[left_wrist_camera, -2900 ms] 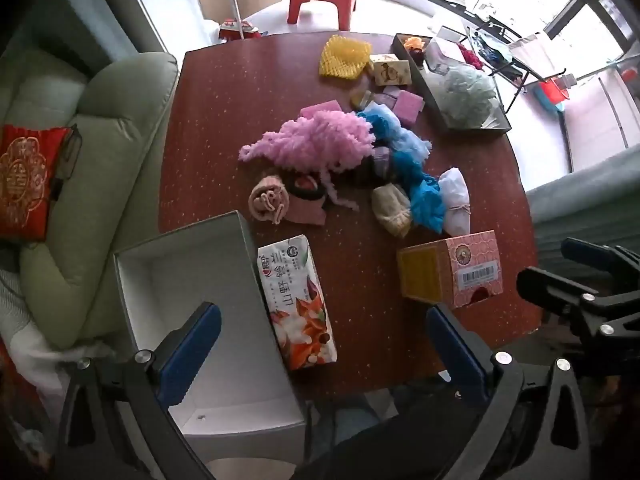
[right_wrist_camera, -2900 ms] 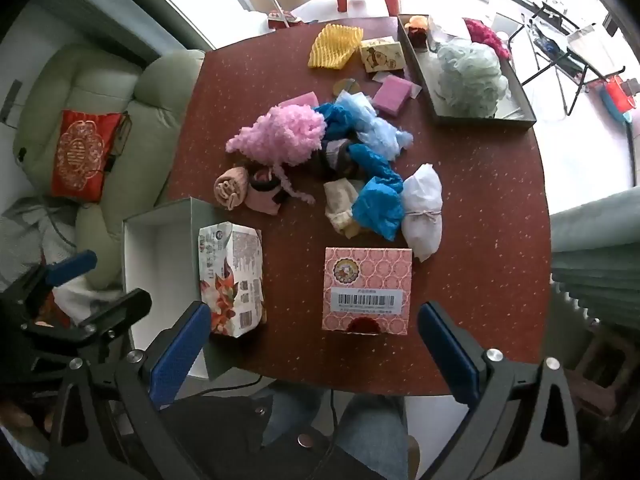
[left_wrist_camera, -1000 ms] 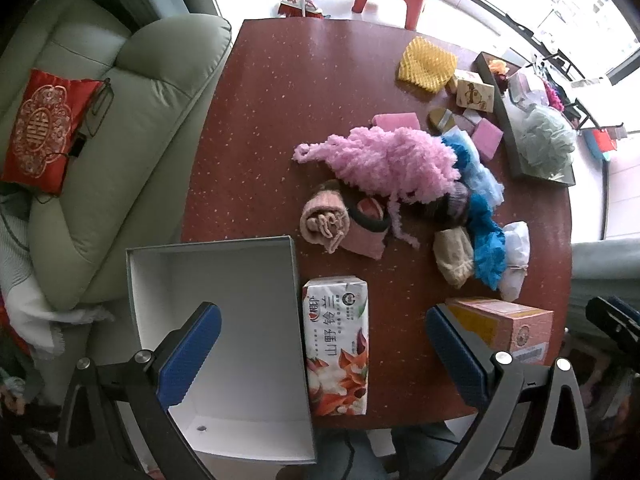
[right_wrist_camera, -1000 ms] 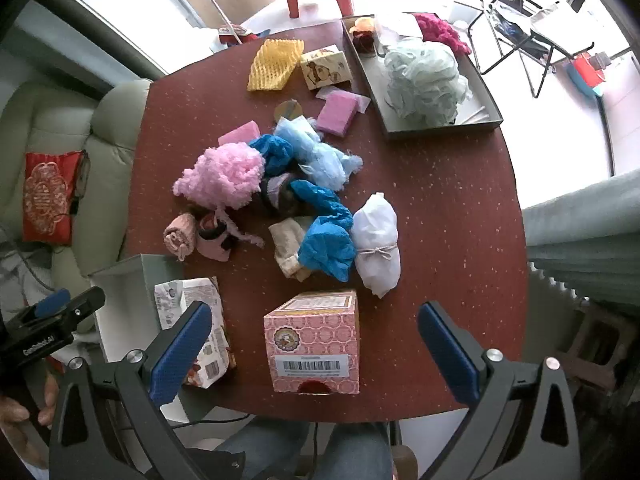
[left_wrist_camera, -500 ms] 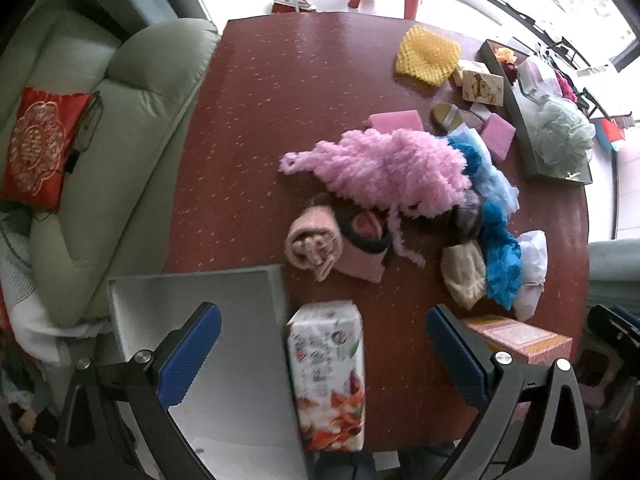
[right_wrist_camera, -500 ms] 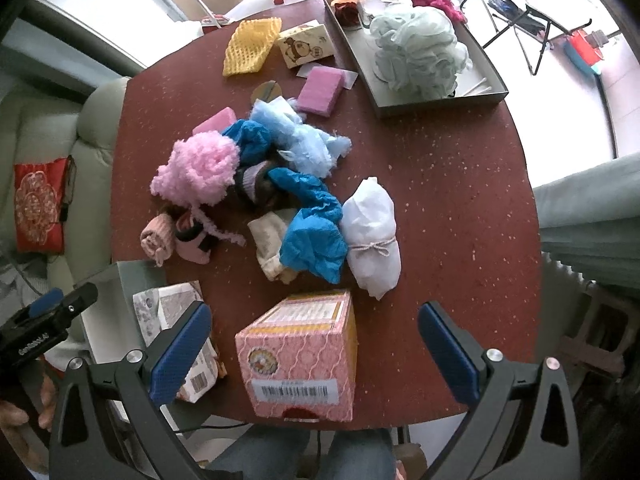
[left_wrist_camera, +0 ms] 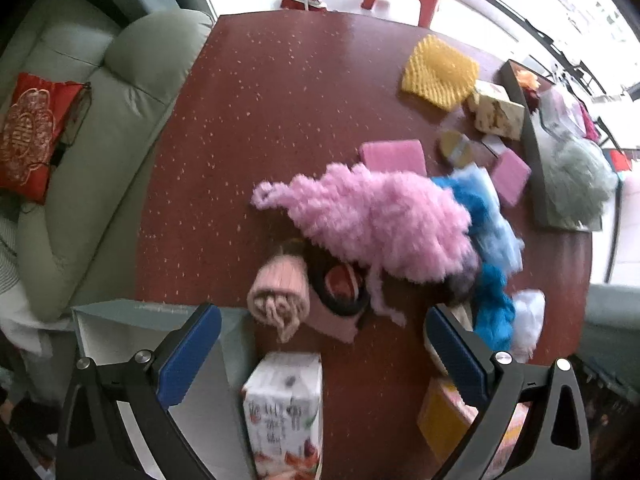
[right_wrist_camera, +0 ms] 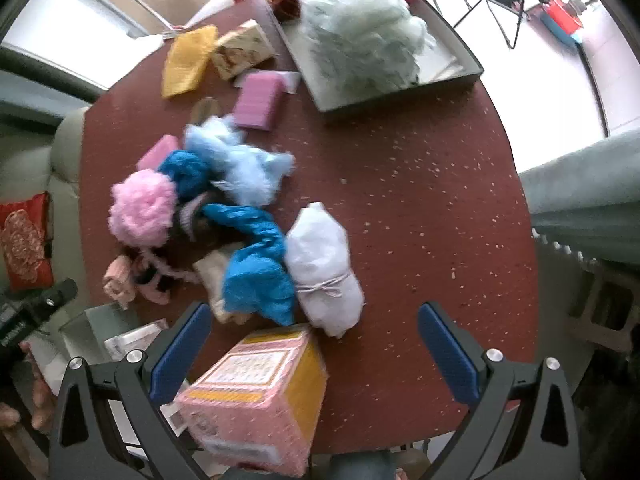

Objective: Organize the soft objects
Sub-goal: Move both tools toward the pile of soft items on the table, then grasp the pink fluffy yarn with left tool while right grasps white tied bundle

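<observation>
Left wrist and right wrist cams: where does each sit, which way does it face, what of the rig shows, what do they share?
Left wrist: above the table's near-left edge, looking down and forward at the fluffy pink yarn, rolled pink cloth and tissue pack; open left claw frames the bottom.
Right wrist: above the near edge, looking down at the white bundle and pink box; open right claw shows, and the left claw's black body at far left.
Shared: yarn, pink box, tray.
</observation>
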A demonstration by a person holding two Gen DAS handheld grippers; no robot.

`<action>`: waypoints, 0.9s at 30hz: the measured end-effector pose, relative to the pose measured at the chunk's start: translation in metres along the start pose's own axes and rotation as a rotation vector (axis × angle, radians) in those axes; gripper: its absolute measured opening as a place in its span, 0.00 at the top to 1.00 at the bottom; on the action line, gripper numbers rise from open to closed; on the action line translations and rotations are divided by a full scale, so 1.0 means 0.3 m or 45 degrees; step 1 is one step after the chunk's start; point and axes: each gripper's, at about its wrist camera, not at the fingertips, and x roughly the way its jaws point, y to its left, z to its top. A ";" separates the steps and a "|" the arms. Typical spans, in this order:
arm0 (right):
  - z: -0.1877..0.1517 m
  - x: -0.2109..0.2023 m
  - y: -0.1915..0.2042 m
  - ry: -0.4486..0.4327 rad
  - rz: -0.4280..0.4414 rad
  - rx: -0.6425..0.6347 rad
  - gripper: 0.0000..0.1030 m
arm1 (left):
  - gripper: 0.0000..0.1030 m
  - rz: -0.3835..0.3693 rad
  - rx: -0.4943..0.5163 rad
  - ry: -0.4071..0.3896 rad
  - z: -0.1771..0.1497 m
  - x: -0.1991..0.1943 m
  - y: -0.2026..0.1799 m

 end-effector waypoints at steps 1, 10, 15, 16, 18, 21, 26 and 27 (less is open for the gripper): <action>0.004 0.016 -0.014 0.019 -0.002 0.004 0.00 | 0.00 0.001 -0.005 -0.003 0.014 0.013 -0.004; 0.030 0.160 -0.104 0.099 -0.005 0.053 0.00 | 0.00 -0.022 -0.054 0.024 0.108 0.147 -0.030; 0.041 0.216 -0.126 0.120 0.051 0.064 0.00 | 0.00 -0.002 -0.039 0.004 0.151 0.215 -0.065; 0.042 0.228 -0.127 0.123 0.066 0.064 0.00 | 0.00 0.003 -0.037 0.008 0.159 0.235 -0.072; 0.048 0.255 -0.130 0.129 0.083 0.065 0.00 | 0.00 0.006 -0.035 0.015 0.168 0.267 -0.080; 0.057 0.305 -0.138 0.145 0.077 0.082 0.00 | 0.00 -0.018 -0.052 0.031 0.177 0.316 -0.087; 0.058 0.367 -0.121 0.163 0.091 0.066 0.00 | 0.00 -0.027 -0.040 0.034 0.185 0.371 -0.116; 0.058 0.373 -0.114 0.164 0.096 0.056 0.00 | 0.00 -0.012 -0.027 0.028 0.187 0.378 -0.123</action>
